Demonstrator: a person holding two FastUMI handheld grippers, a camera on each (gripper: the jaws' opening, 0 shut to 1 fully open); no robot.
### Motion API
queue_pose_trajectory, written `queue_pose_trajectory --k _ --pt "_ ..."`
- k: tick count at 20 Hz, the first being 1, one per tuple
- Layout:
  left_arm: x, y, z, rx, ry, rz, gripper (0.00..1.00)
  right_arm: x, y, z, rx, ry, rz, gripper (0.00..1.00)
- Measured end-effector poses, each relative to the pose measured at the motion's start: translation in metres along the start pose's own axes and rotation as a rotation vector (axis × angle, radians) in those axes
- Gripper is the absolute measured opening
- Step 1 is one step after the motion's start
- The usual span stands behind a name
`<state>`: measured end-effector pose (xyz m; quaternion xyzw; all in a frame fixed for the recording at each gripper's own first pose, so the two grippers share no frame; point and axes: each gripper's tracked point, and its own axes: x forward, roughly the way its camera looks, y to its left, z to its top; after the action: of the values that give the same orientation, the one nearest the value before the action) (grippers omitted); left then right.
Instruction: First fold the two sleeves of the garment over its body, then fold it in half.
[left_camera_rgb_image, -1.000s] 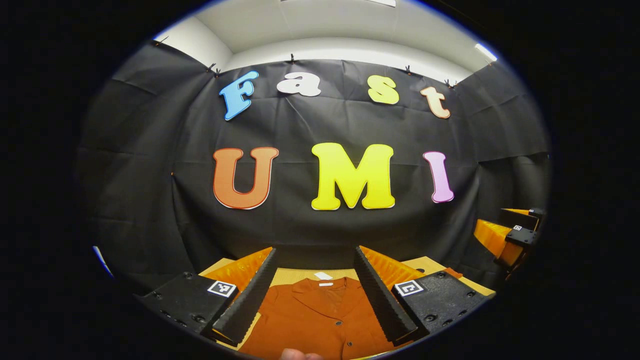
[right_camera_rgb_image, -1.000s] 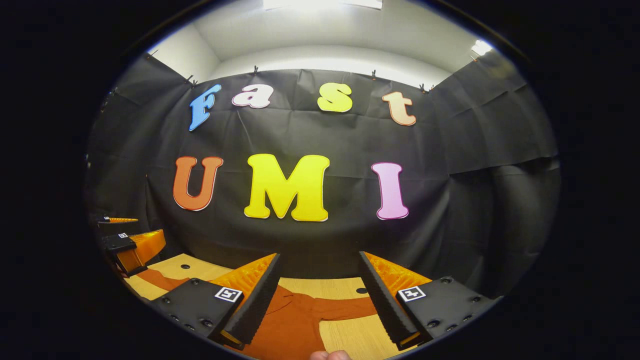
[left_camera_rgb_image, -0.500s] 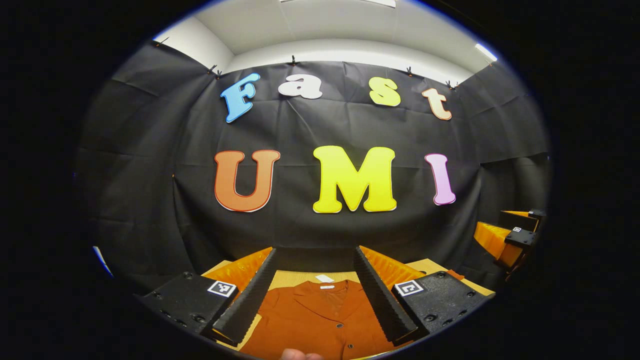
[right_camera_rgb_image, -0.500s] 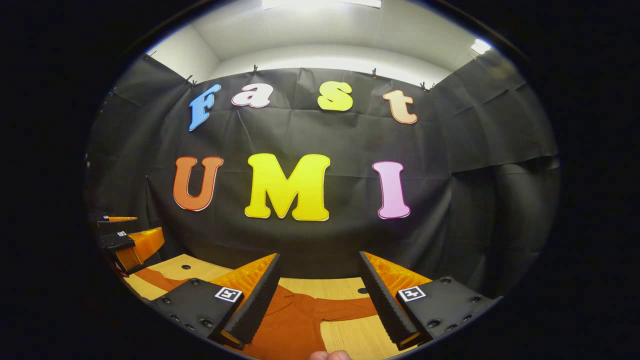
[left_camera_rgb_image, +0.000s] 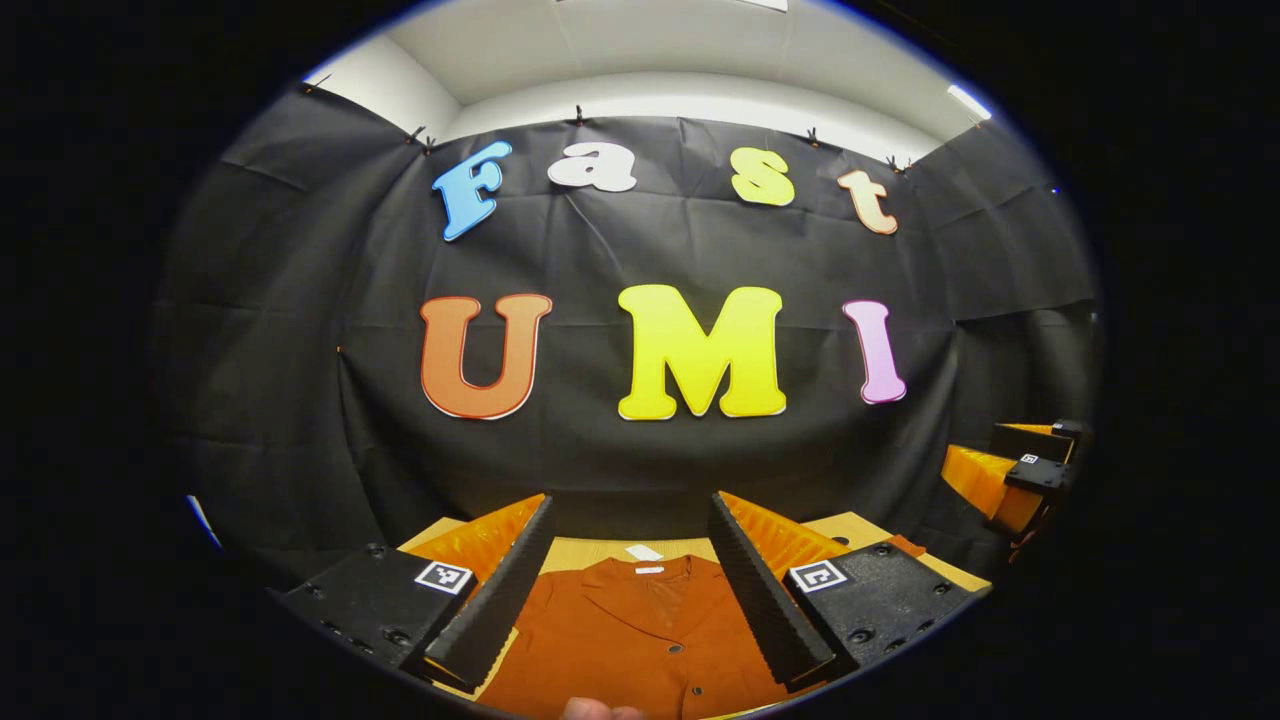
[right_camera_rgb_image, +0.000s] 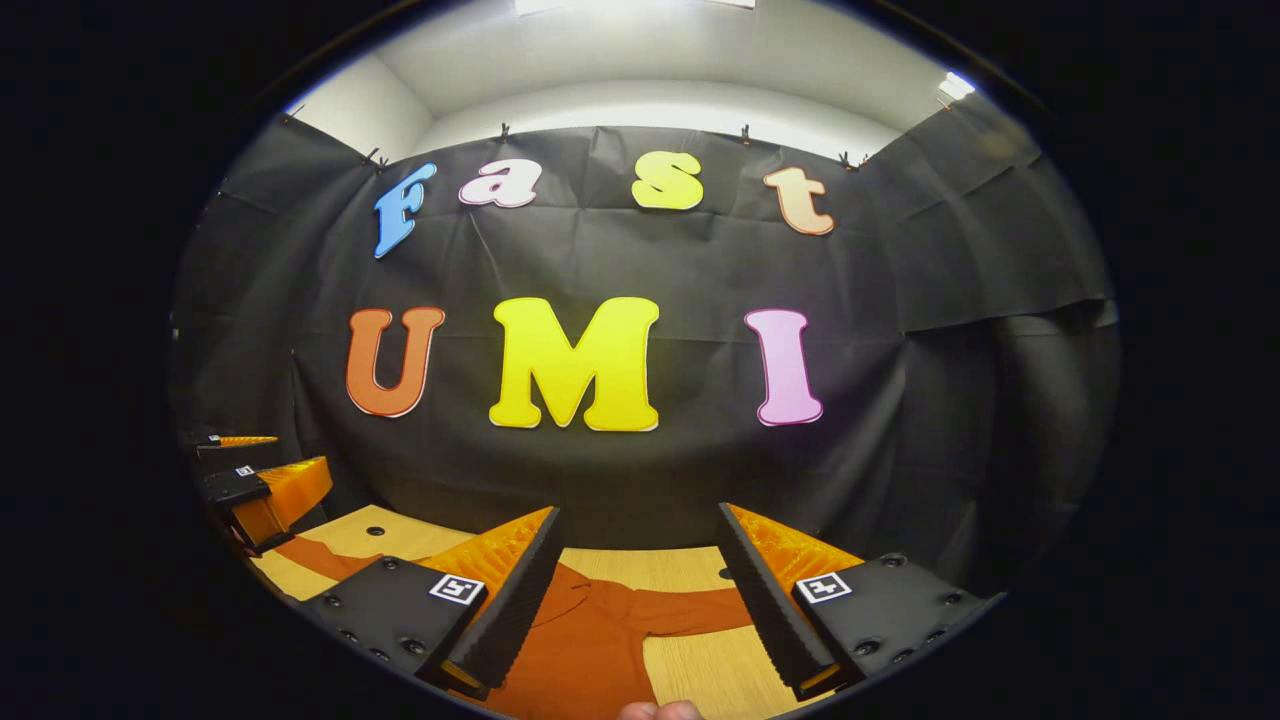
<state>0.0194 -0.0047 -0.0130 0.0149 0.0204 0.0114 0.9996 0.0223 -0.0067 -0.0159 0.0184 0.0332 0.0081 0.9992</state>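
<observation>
Still-unfolded garment (left_camera_rgb_image: 640, 640) w/ sleeve (right_camera_rgb_image: 690, 612) out

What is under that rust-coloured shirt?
The shirt lies flat on a light wooden table, whose bare top shows beside the outstretched sleeve and beyond the collar. Whatever lies beneath the cloth itself is covered.

The rust shirt (left_camera_rgb_image: 620, 640) runs off the bottom edge below its collar — hem and sleeves hidden there. In the right gripper view, the right claw (right_camera_rgb_image: 635, 600) covers part of its body — the worktop (right_camera_rgb_image: 690, 680) is cut off too.
</observation>
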Motion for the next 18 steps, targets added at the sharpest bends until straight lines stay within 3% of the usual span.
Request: queue_pose_trajectory --k 6,11,18 --pt "0.006 -0.037 -0.032 0.023 0.100 -0.083 0.99 0.018 -0.041 -0.025 0.030 0.085 -0.003 0.96" --pt "0.016 -0.083 -0.070 0.028 0.227 -0.159 0.99 0.055 -0.125 -0.063 0.005 0.188 -0.034 0.96" --pt "0.046 -0.142 -0.106 0.086 0.368 -0.203 0.99 0.144 -0.263 -0.162 0.118 0.404 -0.089 0.97"
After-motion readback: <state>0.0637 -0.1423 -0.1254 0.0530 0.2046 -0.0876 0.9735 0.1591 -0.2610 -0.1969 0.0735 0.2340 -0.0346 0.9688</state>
